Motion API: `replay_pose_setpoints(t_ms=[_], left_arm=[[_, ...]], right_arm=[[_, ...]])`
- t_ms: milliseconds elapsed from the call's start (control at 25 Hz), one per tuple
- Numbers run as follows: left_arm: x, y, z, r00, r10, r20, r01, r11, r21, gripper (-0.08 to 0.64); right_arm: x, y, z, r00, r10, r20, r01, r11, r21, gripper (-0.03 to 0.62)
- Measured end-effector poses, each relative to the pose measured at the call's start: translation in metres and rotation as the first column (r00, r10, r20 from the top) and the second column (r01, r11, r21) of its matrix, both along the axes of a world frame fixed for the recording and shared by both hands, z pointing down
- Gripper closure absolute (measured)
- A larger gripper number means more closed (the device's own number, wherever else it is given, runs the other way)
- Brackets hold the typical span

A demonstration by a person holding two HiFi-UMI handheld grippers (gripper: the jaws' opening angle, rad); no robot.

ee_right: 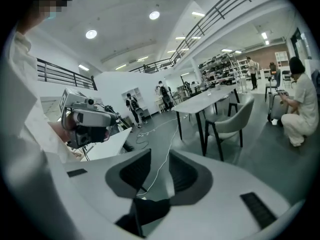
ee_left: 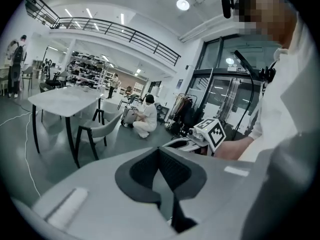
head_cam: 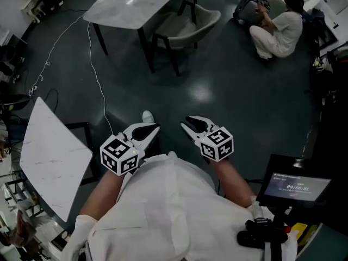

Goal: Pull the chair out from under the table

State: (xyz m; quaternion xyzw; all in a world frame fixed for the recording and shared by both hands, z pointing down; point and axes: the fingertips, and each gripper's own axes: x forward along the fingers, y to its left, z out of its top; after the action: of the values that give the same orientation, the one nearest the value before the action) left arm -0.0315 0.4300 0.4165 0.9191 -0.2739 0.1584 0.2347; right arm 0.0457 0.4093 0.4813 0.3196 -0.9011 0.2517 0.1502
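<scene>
The grey chair sat pushed in at the white bench, well apart from both tongs. Up close, the left tongs were clenched on nothing, and the right tongs hung released, empty too.

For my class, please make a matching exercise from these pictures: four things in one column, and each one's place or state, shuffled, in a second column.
Column one:
1. chair
2. crouching person
3. screen
4. right gripper

Column two:
A. jaws apart, nothing between them
B. lit, at the head view's lower right
C. beside the marble table, seat towards it
D. on the floor, at the head view's upper right

Pairs: 1-C, 2-D, 3-B, 4-A
</scene>
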Motion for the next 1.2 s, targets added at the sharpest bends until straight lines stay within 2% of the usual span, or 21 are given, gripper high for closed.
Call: replay_pose_setpoints(t_ms=[160,400,560,720,960,1200], left_arm=[[-0.002,-0.074,0.002,0.999,0.044,-0.020,-0.044,0.999,0.008,0.552],[-0.030,-0.205,-0.002,0.991,0.130,-0.032,-0.131,0.991,-0.017,0.552],[-0.042,-0.278,-0.007,0.982,0.178,-0.056,-0.179,0.984,-0.019,0.552],[-0.052,-0.331,-0.011,0.975,0.219,-0.040,-0.218,0.976,0.014,0.552],[-0.061,-0.380,-0.003,0.981,0.174,-0.080,-0.177,0.984,-0.028,0.552],[-0.070,-0.437,0.001,0.995,0.070,-0.067,-0.074,0.996,-0.052,0.552]], right_arm=[[0.002,-0.068,0.001,0.998,0.069,-0.013,-0.069,0.998,-0.011,0.494],[-0.003,-0.189,-0.004,0.979,0.196,-0.056,-0.198,0.980,-0.031,0.494],[0.003,-0.264,0.003,0.953,0.282,-0.110,-0.287,0.958,-0.031,0.494],[0.010,-0.324,0.013,0.920,0.369,-0.131,-0.376,0.926,-0.034,0.494],[0.035,-0.402,0.042,0.892,0.430,-0.140,-0.444,0.891,-0.092,0.489],[0.087,-0.487,0.071,0.846,0.520,-0.116,-0.533,0.832,-0.155,0.452]])
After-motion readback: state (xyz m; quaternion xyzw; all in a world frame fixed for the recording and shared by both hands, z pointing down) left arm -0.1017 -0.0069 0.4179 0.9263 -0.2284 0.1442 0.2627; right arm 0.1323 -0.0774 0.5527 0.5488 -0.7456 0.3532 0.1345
